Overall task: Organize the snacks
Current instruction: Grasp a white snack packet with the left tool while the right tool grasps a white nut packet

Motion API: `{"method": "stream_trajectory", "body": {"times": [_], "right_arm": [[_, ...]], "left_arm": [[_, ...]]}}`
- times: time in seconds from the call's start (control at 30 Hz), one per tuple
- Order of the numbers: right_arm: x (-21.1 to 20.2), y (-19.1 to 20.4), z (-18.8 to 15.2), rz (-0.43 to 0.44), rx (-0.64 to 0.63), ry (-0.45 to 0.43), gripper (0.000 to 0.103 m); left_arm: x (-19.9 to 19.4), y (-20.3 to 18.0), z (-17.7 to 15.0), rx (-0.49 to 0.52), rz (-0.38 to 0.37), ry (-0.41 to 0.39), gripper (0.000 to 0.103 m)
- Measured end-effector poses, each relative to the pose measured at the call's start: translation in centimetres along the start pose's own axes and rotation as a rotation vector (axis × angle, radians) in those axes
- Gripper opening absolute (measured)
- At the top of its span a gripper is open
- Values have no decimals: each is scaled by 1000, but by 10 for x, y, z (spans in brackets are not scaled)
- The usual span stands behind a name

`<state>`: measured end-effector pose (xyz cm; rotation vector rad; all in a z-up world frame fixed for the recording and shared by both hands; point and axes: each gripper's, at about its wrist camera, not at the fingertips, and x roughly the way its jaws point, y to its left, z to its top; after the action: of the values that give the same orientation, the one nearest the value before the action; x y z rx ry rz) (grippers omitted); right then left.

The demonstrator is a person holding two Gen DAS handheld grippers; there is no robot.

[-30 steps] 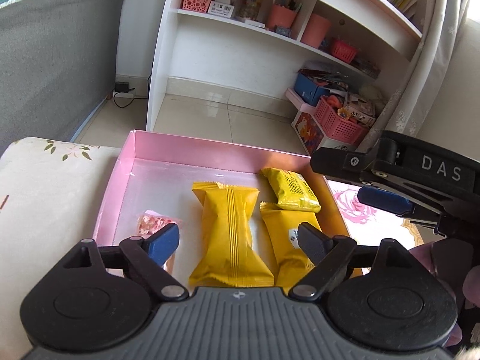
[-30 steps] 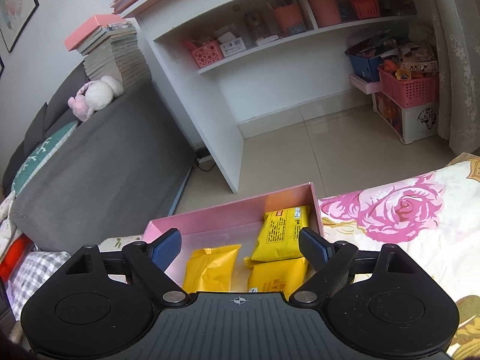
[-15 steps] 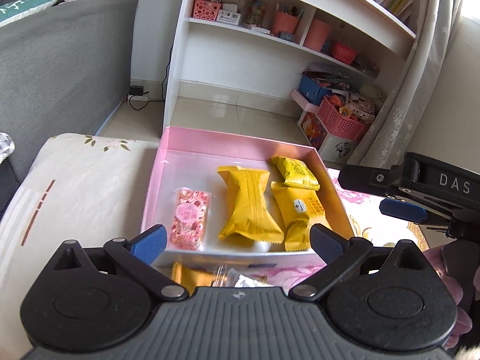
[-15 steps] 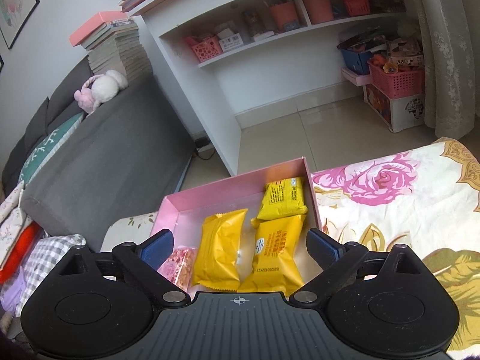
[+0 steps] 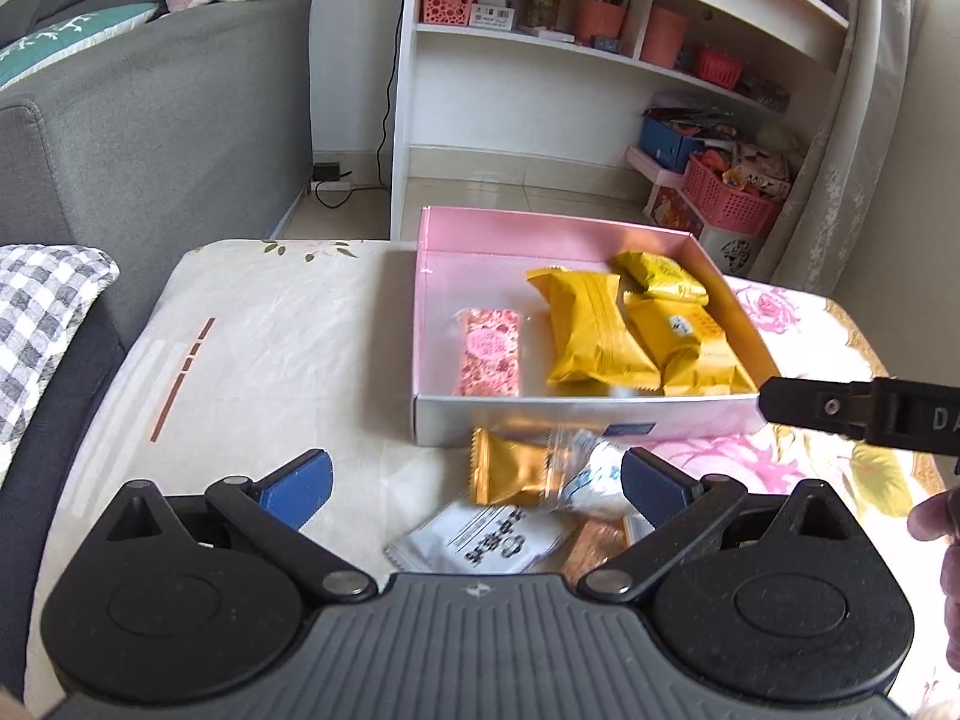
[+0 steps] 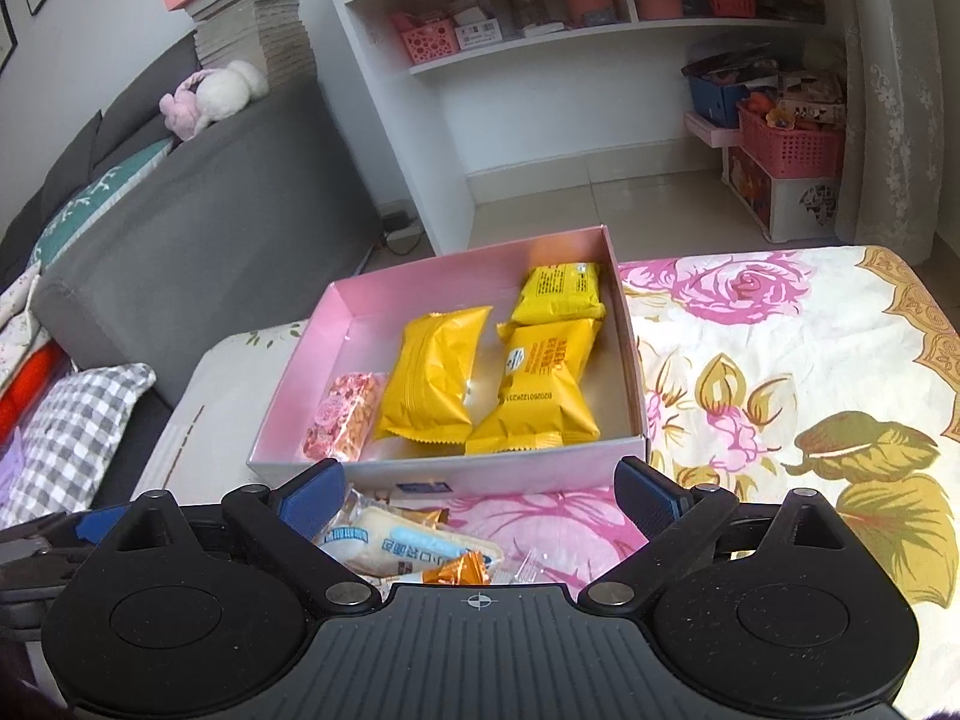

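Note:
A pink box [image 5: 540,227] sits on the floral-clothed table and holds a pink nougat packet [image 5: 489,351] at its left and three yellow packets [image 5: 591,330]. In front of the box lie loose snacks: a gold packet [image 5: 510,474], a clear-wrapped white bun [image 5: 591,480] and a white printed packet [image 5: 486,540]. My left gripper [image 5: 474,480] hangs open over these loose snacks, holding nothing. My right gripper [image 6: 480,495] is open and empty too, just short of the box's near wall [image 6: 480,480], above a white-and-blue packet [image 6: 408,543]. One of its fingers [image 5: 840,408] shows at the right of the left wrist view.
A grey sofa [image 5: 150,108] with a checked cushion [image 5: 42,324] stands on the left. Behind the table are a white shelf unit [image 5: 540,90] and pink baskets [image 5: 732,204] on the floor. Floral cloth [image 6: 780,390] stretches to the right of the box. A person's fingers [image 5: 936,519] show at the right edge.
Both grippers drew back from over the box toward the table's near side, and their jaws widened. The pink packet now lies flat in the box. Loose snacks in front of the box came into view.

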<state>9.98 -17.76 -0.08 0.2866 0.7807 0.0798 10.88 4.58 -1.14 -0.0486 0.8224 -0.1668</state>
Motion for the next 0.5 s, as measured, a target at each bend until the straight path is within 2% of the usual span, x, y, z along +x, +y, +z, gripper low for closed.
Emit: {"method": "stream_trajectory", "body": {"times": [0.13, 0.23, 0.5], "right_arm": [[-5, -8, -9, -23, 18, -11, 98], [-7, -15, -14, -24, 13, 14, 98], [-2, -27, -33, -55, 3, 104, 98]], "left_arm": [[-3, 7, -11, 39, 42, 32, 103], [-5, 13, -17, 50, 43, 55, 103], [-13, 25, -30, 10, -4, 121, 98]]}}
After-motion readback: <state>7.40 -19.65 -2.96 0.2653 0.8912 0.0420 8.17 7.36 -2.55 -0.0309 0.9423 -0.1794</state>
